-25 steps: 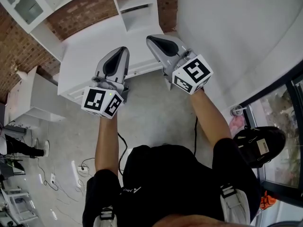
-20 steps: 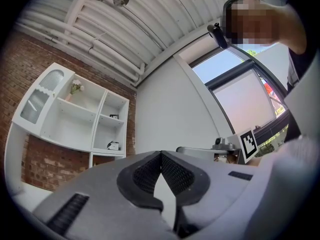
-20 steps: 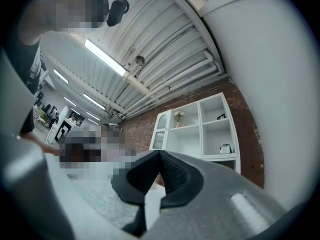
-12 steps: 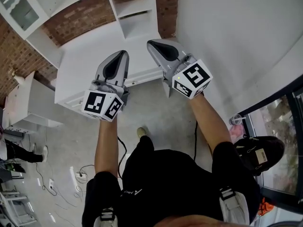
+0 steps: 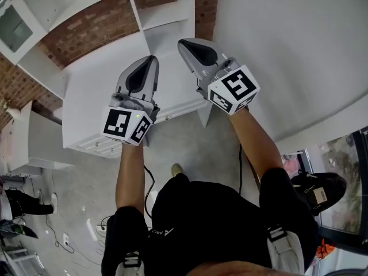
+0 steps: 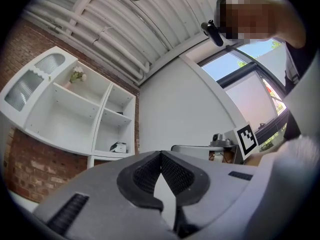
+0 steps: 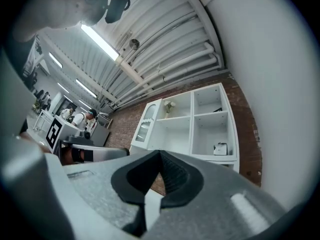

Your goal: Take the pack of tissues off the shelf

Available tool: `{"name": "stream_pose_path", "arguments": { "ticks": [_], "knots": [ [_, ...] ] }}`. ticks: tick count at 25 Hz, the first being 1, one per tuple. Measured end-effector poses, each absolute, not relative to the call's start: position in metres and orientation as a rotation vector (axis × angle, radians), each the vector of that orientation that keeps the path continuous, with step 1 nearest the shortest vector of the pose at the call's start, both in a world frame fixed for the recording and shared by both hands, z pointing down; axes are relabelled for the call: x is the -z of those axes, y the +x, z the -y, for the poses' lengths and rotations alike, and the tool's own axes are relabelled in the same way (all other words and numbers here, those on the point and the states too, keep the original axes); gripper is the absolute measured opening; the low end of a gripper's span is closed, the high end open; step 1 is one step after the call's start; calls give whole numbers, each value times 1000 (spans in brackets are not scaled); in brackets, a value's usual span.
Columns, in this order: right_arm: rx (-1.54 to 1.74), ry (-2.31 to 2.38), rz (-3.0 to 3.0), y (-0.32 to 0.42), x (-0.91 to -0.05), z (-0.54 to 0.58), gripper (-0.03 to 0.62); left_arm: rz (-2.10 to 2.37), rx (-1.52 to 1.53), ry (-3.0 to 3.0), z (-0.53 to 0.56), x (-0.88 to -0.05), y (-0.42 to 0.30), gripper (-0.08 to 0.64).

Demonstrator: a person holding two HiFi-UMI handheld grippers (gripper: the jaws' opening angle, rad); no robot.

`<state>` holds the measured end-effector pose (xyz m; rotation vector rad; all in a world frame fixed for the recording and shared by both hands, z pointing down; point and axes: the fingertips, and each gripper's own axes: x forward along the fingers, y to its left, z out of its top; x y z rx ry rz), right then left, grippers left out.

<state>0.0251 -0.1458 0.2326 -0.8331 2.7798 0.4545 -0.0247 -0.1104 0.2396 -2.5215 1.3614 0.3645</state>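
Left gripper (image 6: 160, 156) and right gripper (image 7: 160, 155): my fingers were together, nothing between. Pack of tissues (image 7: 220, 148) sat in the shelf (image 7: 191, 126), lower right compartment. Its print was too small to read.

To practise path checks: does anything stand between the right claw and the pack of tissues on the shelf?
Nothing visible does. The pack of tissues sits alone in the lower right compartment of the shelf, with only open air between it and the shut, empty right claw.
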Motion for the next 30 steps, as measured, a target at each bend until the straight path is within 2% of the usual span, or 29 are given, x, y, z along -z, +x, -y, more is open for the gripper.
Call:
{"name": "stream_pose_path", "arguments": {
  "ticks": [9, 21, 25, 30],
  "knots": [
    [-513, -967, -2737, -44, -208, 248, 2, -1254, -380, -2564, 211, -226, -89, -2],
    [-440, -1145, -2696, -61, -179, 365, 3, -1205, -406, -2585, 299, -212, -114, -2],
    [-413, -1185, -2691, -56, -168, 412, 52, -1205, -410, -2570, 336, -209, -112, -2],
    [-397, -1250, -2680, -50, -154, 479, 146, -1223, -408, -2546, 389, -200, -107, -2]
  ]
}}
